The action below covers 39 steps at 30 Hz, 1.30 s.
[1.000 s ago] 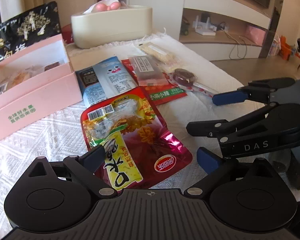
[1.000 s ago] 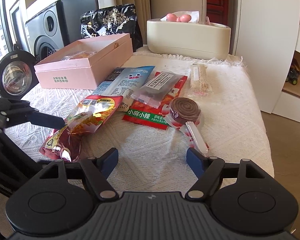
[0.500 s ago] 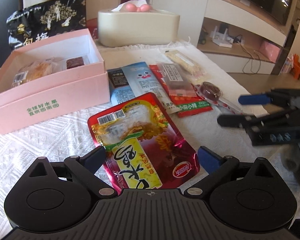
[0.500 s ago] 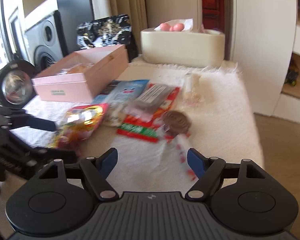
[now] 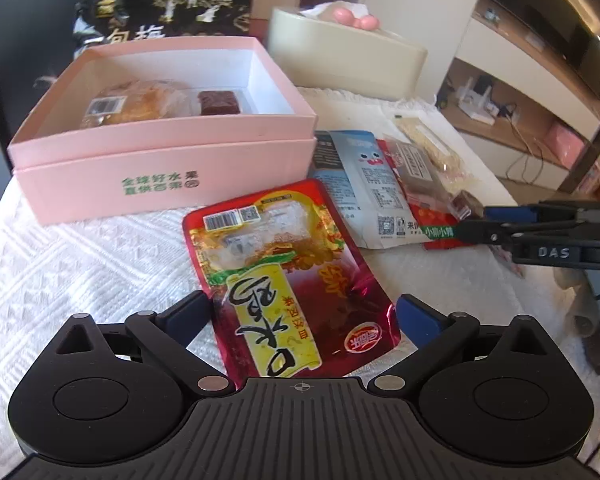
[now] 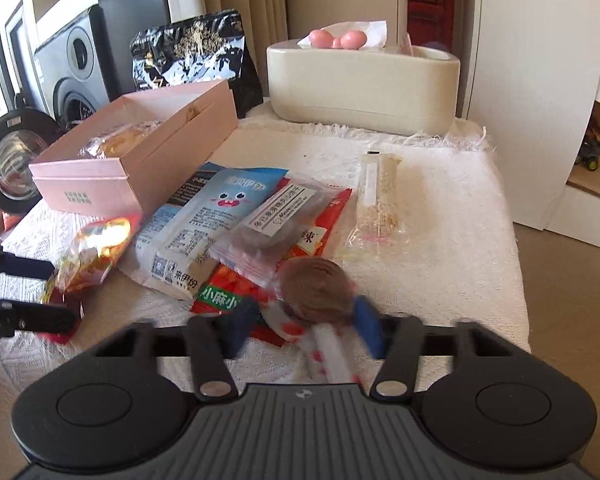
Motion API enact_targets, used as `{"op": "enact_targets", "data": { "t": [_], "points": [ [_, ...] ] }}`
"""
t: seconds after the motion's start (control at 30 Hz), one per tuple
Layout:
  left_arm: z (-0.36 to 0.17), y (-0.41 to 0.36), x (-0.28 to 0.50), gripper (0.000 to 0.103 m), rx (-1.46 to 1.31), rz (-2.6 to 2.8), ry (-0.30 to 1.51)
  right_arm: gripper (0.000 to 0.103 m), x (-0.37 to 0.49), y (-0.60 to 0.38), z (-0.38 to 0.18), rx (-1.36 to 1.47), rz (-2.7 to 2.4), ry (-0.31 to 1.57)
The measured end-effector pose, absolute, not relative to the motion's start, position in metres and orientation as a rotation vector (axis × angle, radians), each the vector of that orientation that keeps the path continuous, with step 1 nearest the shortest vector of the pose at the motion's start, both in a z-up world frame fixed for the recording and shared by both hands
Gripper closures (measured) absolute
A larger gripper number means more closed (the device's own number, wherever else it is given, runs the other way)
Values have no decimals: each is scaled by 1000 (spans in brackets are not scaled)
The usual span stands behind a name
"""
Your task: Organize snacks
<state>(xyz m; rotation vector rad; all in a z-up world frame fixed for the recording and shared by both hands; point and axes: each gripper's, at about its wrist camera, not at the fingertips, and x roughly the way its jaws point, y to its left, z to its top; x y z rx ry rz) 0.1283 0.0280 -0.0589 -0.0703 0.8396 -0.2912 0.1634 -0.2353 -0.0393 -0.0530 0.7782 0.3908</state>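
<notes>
An open pink box (image 5: pixel 168 168) holds a wrapped pastry (image 5: pixel 136 104) and a dark red bar (image 5: pixel 219 103); it also shows in the right wrist view (image 6: pixel 140 152). A red and yellow snack pouch (image 5: pixel 288 276) lies flat on the white cloth between my open left gripper's (image 5: pixel 300 316) jaws. A blue pack (image 6: pixel 216 216), a clear grey pack (image 6: pixel 276 220), a red pack (image 6: pixel 240 284) and a cereal bar (image 6: pixel 380 196) lie beside it. My right gripper (image 6: pixel 300 324) is open around a brown round lollipop (image 6: pixel 316 288), blurred.
A cream tissue box (image 6: pixel 360 80) stands at the back of the table, with a black foil bag (image 6: pixel 196 56) behind the pink box. The table's right edge (image 6: pixel 516 264) drops to the floor. A TV shelf (image 5: pixel 520 92) is on the right.
My right gripper has moved forward and down over the lollipop, its jaws narrower. My left gripper has moved toward the pink box, with the red pouch still between its jaws.
</notes>
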Motion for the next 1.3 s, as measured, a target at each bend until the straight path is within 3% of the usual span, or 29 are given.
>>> {"op": "enact_targets", "data": {
  "t": [0.2,0.3,0.37,0.4,0.43,0.67,0.93,1.17,1.3],
  "points": [
    [-59,28,129,0,-94,-283,838,53,145,-232,-24,-40,446,760],
    [-54,35,122,16,-143,-293,827,52,128,-229,-9,-40,487,731],
    [-50,42,111,68,-152,-287,796,52,117,-225,1,-43,513,712],
    [-47,47,105,70,-166,-286,776,52,111,-223,5,-44,529,703],
    [-44,51,100,95,-165,-271,767,52,106,-220,10,-46,543,698],
    [-36,69,74,93,-221,-293,742,52,84,-198,22,-85,605,681],
    [-40,67,72,91,-238,-276,755,51,93,-197,-2,-152,443,713],
    [-38,87,74,88,-259,-146,744,32,85,-186,-4,-75,539,707],
    [-35,92,75,88,-282,-123,746,31,84,-158,-7,-88,576,726]
  ]
}}
